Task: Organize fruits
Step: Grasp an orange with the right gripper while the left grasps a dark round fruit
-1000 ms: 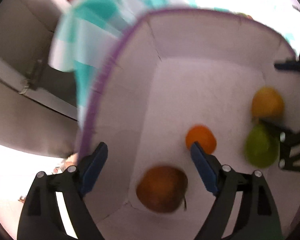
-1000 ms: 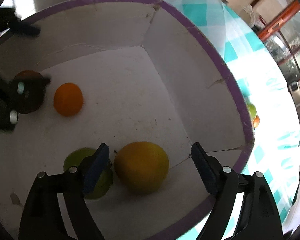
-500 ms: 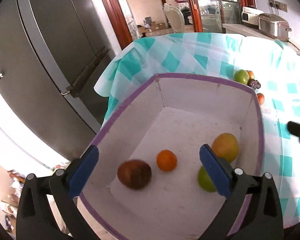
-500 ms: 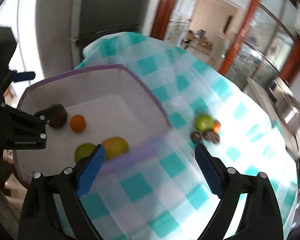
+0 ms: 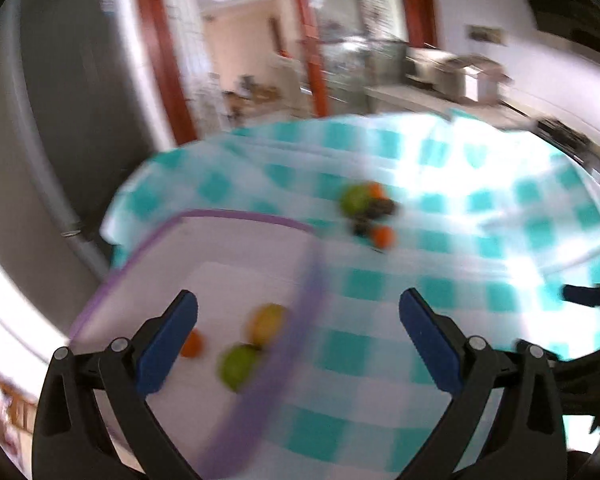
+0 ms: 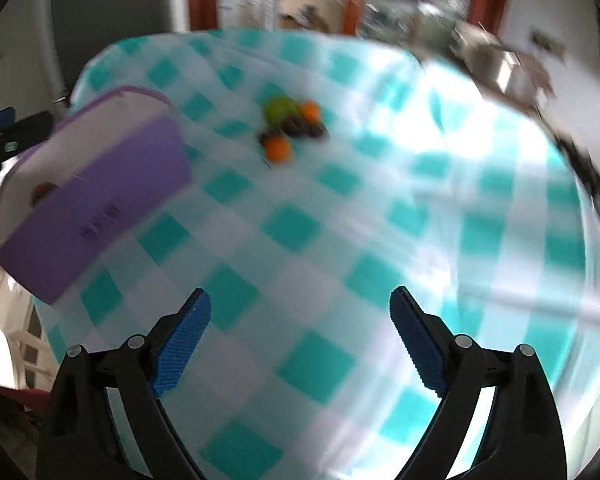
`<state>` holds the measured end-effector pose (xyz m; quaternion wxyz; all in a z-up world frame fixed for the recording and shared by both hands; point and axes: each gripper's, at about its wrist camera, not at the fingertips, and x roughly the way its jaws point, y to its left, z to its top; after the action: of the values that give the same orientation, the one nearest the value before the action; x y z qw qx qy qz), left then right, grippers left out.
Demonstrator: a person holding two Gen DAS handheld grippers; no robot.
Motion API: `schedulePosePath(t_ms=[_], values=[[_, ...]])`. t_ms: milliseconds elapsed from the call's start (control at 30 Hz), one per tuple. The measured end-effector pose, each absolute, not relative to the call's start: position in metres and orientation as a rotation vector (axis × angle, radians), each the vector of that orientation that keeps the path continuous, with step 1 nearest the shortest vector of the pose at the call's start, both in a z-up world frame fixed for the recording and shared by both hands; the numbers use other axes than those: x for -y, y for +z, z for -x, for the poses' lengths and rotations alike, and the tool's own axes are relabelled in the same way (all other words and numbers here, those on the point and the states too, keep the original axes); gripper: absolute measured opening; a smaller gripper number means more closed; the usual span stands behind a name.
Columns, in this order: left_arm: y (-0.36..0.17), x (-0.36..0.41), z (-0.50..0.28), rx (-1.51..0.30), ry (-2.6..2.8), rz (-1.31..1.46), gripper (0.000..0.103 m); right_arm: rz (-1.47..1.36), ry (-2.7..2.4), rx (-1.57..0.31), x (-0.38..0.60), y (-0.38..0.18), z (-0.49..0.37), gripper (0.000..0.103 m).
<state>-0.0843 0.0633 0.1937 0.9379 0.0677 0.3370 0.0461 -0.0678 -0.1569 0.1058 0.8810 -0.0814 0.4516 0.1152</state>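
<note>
Left gripper (image 5: 298, 310): pointing down at a slant over the near corner of the box; blue pads (image 5: 166, 342) standing spread as wide as they go; gripping nothing; black arms carrying round metal rivets.

Right gripper (image 6: 300, 312): hanging tilted down above bare cloth; ribbed blue pads (image 6: 182, 344) parted fully; holding nothing between them; second tool showing only as a dark tip at the left edge.

Box (image 5: 304, 300): sitting on the table nearest the left gripper; rectangular, card-like, white inside with a purple rim; showing a purple outer wall with dark print in the right wrist view (image 6: 100, 216).

Fruit in box: lying on the white floor, three counted in the left wrist view; green round one (image 5: 238, 366) nearest; yellow-orange one (image 5: 266, 322) touching just behind it; small orange one (image 5: 192, 344) partly hidden by the left pad; fourth dark brownish one (image 6: 44, 190) peeking over the wall in the right wrist view.

Tablecloth (image 6: 292, 224): covering the table in teal and white checks; lying soft and creased.

Fruit cluster (image 5: 366, 214): waiting farther off on the cloth, well apart from both grippers; one green round fruit (image 6: 280, 110); two small orange ones (image 6: 278, 148); dark lumpy pieces between them, blurring too much for counting.
</note>
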Motion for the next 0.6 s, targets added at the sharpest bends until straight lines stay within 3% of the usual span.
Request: schedulePosePath(t_ms=[200,600], values=[[0.156,0.006,0.081,-0.787,-0.12,-0.268,0.101,0.023,0.11,-1.055,0.198,0.07,0.065,0.088],[0.063,0.02,-0.017,-0.941,-0.221,-0.279,0.101,-0.12,0.113,-1.108,0.204,0.051,-0.013,0.087]])
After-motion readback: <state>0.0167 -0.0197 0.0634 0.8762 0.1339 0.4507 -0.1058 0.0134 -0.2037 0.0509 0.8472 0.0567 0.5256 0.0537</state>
